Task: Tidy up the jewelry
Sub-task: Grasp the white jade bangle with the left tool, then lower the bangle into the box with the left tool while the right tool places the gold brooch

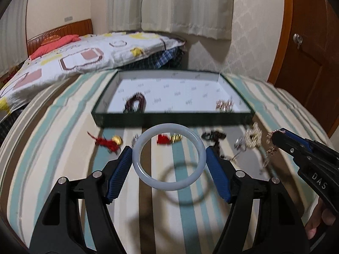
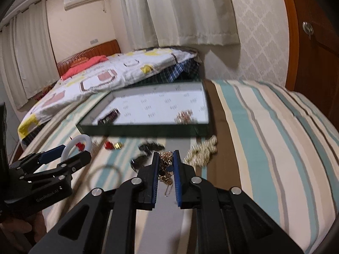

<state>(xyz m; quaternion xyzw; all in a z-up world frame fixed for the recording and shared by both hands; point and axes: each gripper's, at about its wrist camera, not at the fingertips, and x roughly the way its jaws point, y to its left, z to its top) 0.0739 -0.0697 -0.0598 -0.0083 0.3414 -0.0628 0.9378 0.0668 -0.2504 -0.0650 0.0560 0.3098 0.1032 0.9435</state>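
Jewelry was split between two grippers, a tray and the striped bedspread. One pale, smooth, round bangle [image 1: 168, 156] sat pinched across its width between the ribbed blue pads [image 1: 118, 170] of the left gripper [image 1: 168, 158], its jaws held wide by the ring, which was lifted clear above its own shadow on the bedspread [image 1: 63, 148]. One fine gold chain [image 2: 166, 165], bunched and dangling in loops, was squeezed between the right gripper [image 2: 166, 155], whose blue pads stood nearly pressed together.

Loose pieces lay on the bedspread along the tray's near wall: two red tasselled charms with gold ornaments [image 1: 110, 142] and [image 1: 169, 138], one dark beaded piece [image 1: 214, 136], a small silvery piece [image 1: 239, 144] too blurred to tell apart, and one heap of pearly beads [image 1: 253, 137] toward the tray's near right corner.

One shallow rectangular tray [image 1: 173, 119], dark green outside and lined with white printed paper, held two items: a dark red bead strand [image 1: 135, 104] near its near left corner and a glittering cluster [image 1: 224, 105] near its near right corner.
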